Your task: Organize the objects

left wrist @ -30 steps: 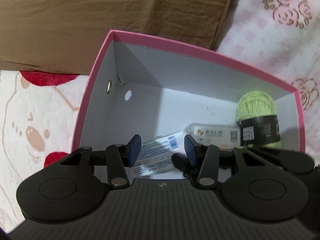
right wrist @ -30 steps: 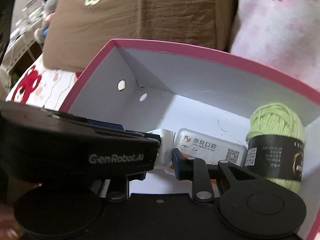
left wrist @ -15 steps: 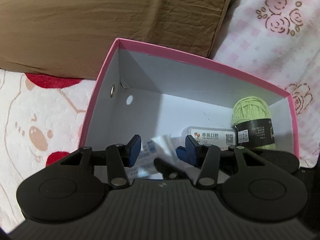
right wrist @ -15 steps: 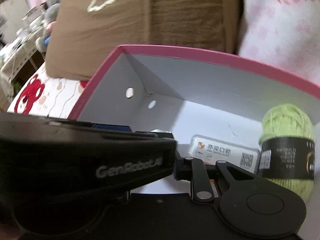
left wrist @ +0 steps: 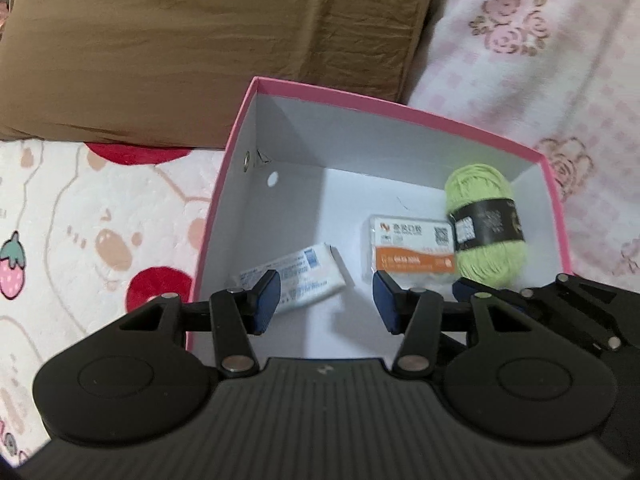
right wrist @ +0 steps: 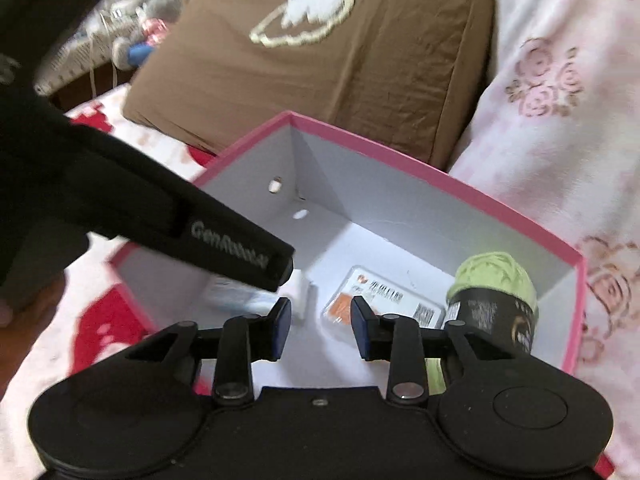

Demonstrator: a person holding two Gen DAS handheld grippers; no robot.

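Note:
A pink box (left wrist: pixel 384 108) with a white inside holds a green yarn ball (left wrist: pixel 486 224), a white and orange dental case (left wrist: pixel 412 248) and a white and blue tube (left wrist: pixel 296 276). The box (right wrist: pixel 400 156), yarn (right wrist: pixel 496 276), case (right wrist: pixel 380 300) and tube (right wrist: pixel 300 292) also show in the right wrist view. My left gripper (left wrist: pixel 326 300) is open and empty above the box's near edge. My right gripper (right wrist: pixel 318 326) is open and empty above the box. The left gripper's black body (right wrist: pixel 160 208) crosses the right wrist view.
A brown cushion (left wrist: pixel 200 40) lies behind the box. A pink floral blanket (left wrist: pixel 540 60) is at the right. A white cartoon-print sheet (left wrist: pixel 80 220) is at the left. A bedside stand with small items (right wrist: pixel 120 40) is far left.
Both grippers have pulled up and back from the box. The tube now lies free on the box floor, clear of the left fingers. The right gripper's jaws stand wider apart.

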